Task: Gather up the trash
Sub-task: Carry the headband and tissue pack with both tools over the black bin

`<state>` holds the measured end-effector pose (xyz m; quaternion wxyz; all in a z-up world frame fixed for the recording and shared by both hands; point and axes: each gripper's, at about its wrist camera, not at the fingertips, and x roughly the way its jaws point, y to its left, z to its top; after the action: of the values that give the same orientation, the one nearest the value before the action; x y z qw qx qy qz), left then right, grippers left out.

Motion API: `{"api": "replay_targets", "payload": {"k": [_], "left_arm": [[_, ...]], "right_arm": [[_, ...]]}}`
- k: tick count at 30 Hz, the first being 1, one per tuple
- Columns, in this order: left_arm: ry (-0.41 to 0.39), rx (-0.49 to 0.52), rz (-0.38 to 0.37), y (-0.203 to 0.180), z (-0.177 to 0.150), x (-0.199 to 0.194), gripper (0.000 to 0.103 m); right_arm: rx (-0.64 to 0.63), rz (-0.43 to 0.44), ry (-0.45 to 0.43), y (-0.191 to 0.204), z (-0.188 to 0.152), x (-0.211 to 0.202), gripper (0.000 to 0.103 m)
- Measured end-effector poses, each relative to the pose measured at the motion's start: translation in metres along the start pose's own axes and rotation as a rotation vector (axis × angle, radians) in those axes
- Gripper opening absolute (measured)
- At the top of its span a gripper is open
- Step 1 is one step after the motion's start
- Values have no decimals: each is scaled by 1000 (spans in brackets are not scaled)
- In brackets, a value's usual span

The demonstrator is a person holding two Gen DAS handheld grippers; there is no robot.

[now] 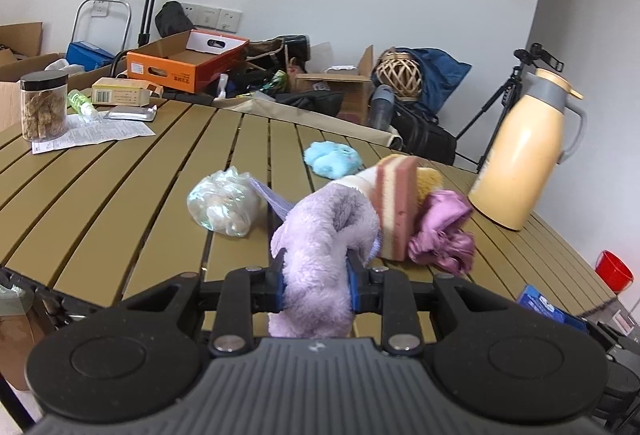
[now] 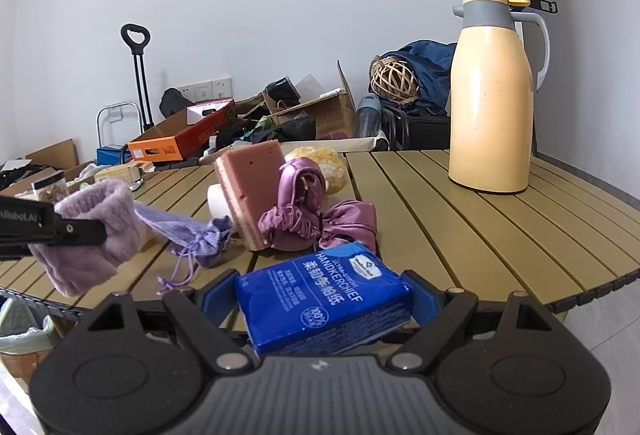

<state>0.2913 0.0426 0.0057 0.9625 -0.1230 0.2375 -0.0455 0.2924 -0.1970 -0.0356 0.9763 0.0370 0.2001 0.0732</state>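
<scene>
Left hand-held gripper [image 1: 316, 281], bottom centre of left view: clenched on fluffy lilac cloth [image 1: 320, 235], cloth bunched between pads, loose end drooping. Right hand-held gripper [image 2: 320, 299], bottom centre of right view: grasping blue handkerchief pack [image 2: 320, 299] across its width. Beyond, mid-frame on bench [image 1: 120, 175]: pink sponge [image 1: 396, 207] on edge, purple satin cloth [image 1: 444, 231], lilac drawstring pouch [image 2: 192, 231], crumpled plastic bag [image 1: 224, 199]. Risk: dangling cloth may snag pouch or topple sponge; slick pack wrapper may slip.
</scene>
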Motion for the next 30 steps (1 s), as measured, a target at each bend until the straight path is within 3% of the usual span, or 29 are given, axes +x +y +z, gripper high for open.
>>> {"api": "replay_targets", "payload": {"k": [13, 30], "left_arm": [[57, 108, -45, -18, -38, -55, 28], [308, 204, -48, -21, -111, -76, 28]], "right_arm": [[-30, 24, 81, 13, -28, -49, 86], [-21, 17, 352, 14, -94, -80, 86]]}}
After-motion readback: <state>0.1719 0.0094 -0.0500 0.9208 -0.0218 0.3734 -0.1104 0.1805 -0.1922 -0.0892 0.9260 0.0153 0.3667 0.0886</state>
